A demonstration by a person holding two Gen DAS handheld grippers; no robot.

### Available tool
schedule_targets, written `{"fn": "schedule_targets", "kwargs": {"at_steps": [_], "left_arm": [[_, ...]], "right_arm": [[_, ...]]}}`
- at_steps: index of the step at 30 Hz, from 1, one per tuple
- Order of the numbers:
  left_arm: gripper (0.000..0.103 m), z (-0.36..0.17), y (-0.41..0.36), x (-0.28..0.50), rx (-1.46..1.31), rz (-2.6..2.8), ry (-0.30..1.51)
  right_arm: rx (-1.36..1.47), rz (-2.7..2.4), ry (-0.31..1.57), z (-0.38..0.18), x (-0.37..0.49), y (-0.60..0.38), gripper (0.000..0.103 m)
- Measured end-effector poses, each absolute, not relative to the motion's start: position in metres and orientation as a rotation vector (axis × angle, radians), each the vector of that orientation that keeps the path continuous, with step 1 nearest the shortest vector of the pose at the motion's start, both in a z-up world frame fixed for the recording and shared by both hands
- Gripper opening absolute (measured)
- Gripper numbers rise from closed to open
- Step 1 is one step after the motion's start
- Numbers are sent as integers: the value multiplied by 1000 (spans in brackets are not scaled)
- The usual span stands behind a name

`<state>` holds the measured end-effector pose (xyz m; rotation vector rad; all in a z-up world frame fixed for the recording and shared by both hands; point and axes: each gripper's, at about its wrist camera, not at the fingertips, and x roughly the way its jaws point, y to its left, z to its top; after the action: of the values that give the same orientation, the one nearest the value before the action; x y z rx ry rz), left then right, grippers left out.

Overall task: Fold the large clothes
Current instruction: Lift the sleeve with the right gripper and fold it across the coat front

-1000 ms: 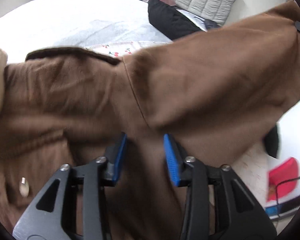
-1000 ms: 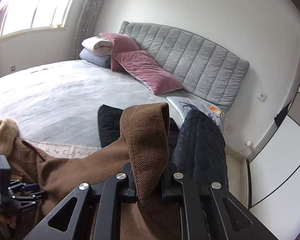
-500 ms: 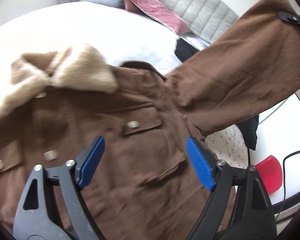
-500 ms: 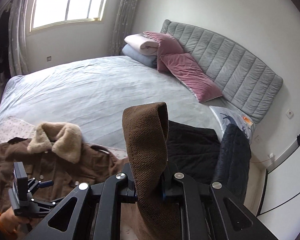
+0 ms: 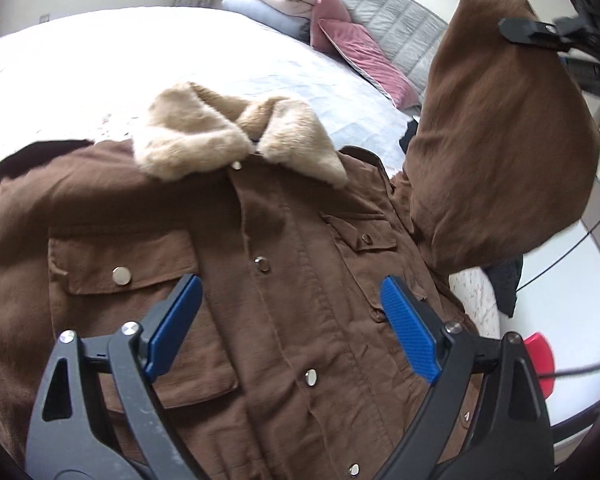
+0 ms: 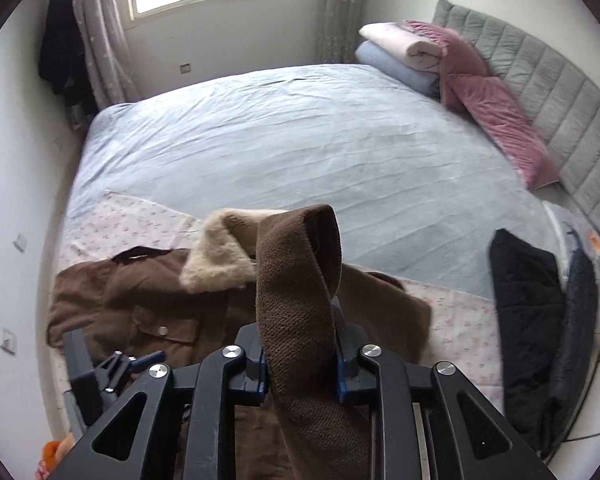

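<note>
A brown jacket (image 5: 284, 264) with a beige fleece collar (image 5: 204, 140) lies face up on the bed, buttons closed. My left gripper (image 5: 292, 320) hangs open and empty above its chest. My right gripper (image 6: 300, 364) is shut on the cuff of the jacket's sleeve (image 6: 300, 280) and holds it up in the air. In the left wrist view the lifted sleeve (image 5: 500, 132) hangs at the upper right, with the right gripper (image 5: 540, 32) clamped on its end. The jacket body (image 6: 140, 304) and the left gripper (image 6: 112, 368) show in the right wrist view at lower left.
The bed (image 6: 300, 140) has a pale blue sheet, with a floral cloth (image 6: 132, 220) under the jacket. Pink pillows (image 6: 500, 120) and folded blankets (image 6: 396, 52) lie by the grey headboard. Dark garments (image 6: 528, 312) lie at the bed's right edge. A red object (image 5: 540, 360) sits on the floor.
My left gripper opened wide and pulled back from the jacket, so the whole front and collar now show. My right gripper rose and swung left with the sleeve cuff.
</note>
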<state>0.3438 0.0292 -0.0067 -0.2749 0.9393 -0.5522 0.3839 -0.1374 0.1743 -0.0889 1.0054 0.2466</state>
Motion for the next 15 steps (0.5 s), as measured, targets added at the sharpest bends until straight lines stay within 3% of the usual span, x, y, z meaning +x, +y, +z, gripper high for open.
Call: {"fn": "schedule_targets", "kwargs": {"at_steps": [3, 9, 15], "left_arm": [[91, -11, 47, 348, -341, -540, 948], [91, -21, 58, 359, -430, -529, 958], [91, -53, 35, 382, -330, -379, 1079]], "right_arm": [[-11, 361, 994, 172, 379, -138, 52], [30, 247, 959, 161, 364, -186, 65], [70, 161, 960, 92, 316, -244, 69]]}}
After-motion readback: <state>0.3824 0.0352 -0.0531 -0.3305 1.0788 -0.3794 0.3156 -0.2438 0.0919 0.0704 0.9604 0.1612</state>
